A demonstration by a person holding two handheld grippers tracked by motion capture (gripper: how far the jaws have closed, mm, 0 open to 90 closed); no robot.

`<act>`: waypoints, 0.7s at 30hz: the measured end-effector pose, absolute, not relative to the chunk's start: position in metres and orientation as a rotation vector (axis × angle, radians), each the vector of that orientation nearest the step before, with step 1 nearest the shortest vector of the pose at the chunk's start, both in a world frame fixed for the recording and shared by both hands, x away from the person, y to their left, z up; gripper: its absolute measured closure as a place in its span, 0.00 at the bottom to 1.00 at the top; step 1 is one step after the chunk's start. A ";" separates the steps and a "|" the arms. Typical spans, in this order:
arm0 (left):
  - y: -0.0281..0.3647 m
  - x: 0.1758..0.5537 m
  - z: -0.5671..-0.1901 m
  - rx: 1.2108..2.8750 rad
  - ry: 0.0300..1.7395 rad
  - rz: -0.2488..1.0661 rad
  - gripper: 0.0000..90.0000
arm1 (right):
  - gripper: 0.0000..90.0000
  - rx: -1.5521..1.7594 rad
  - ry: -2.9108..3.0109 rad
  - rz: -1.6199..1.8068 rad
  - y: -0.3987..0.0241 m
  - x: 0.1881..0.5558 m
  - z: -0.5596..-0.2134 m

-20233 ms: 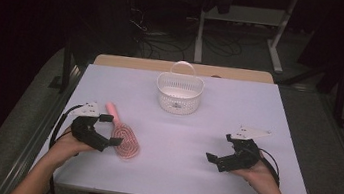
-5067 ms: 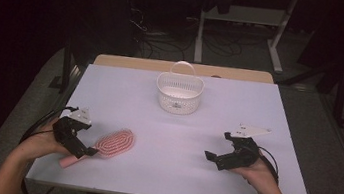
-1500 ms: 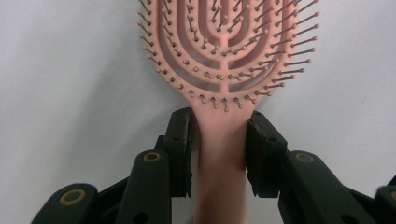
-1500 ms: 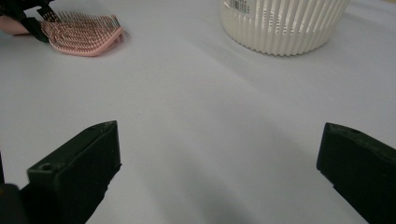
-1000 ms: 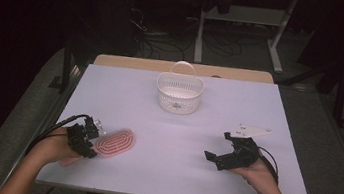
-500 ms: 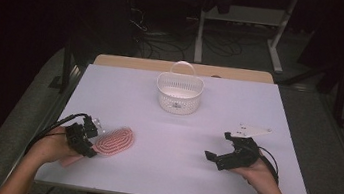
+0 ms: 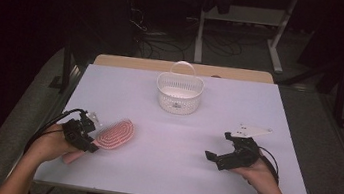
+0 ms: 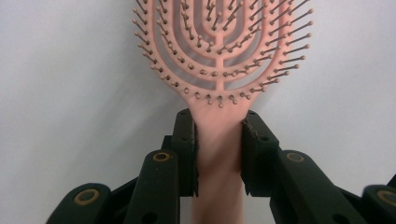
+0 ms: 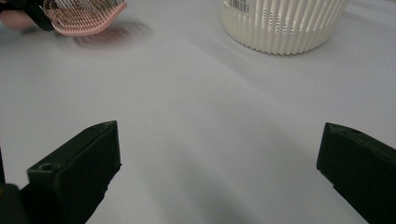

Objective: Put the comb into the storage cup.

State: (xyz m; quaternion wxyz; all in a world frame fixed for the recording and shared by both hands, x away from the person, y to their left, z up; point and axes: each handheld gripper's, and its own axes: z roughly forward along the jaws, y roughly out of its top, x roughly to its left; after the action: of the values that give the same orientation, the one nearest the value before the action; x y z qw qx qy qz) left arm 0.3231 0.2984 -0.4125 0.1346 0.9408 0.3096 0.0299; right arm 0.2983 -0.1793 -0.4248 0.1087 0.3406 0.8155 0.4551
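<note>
On the left side of the white table [image 7: 268,190], the left gripper [image 8: 218,140] is clamped on the neck of the pink hairbrush [image 8: 218,56], with its 2 pads squeezing the thin handle and the bristles facing up. In the middle, farther back, sits the white basket [image 7: 179,94], well apart from the brush. On the right, the right gripper [image 9: 219,163] rests with its jaws wide apart and nothing between them. I think the smooth handle could slip or twist in that small grip, and the brush might drop or bump the basket's rim.
</note>
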 end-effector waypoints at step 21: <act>0.305 0.328 -0.402 2.428 0.892 0.113 0.79 | 0.00 1.004 2.397 1.341 -0.180 0.299 -0.425</act>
State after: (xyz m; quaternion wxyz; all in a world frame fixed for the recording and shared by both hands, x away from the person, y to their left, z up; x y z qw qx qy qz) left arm 0.3283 0.3048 -0.4025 0.2727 0.9022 0.3314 0.0420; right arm 0.2989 -0.1799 -0.4251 0.1085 0.3413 0.8149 0.4557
